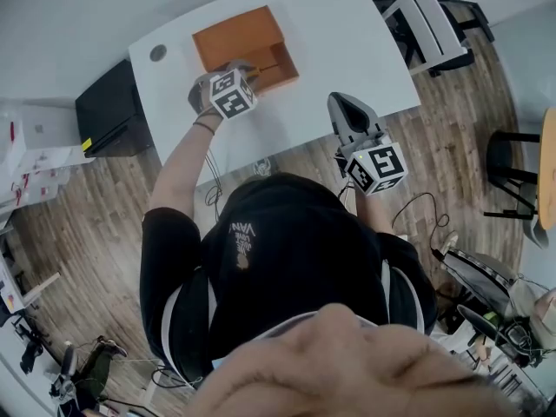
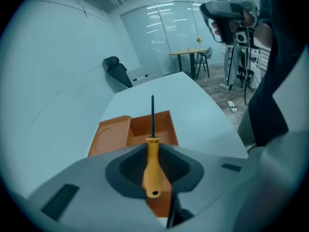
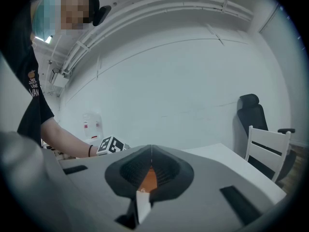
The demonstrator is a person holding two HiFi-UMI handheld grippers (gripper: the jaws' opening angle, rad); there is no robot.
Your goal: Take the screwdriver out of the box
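Over the orange box (image 2: 113, 134), a screwdriver (image 2: 152, 166) in the left gripper (image 2: 152, 144).
Its jaws clamp the yellow handle; the right gripper's (image 3: 151, 151) jaws are together, empty.

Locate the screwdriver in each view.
Head view: upper centre, only the dark shaft of the screwdriver shows, over the orange box.
Left gripper view: centre, yellow handle clamped in the left gripper, shaft pointing up the picture.
Right gripper view: not in it.
Shared landmark: the white table.
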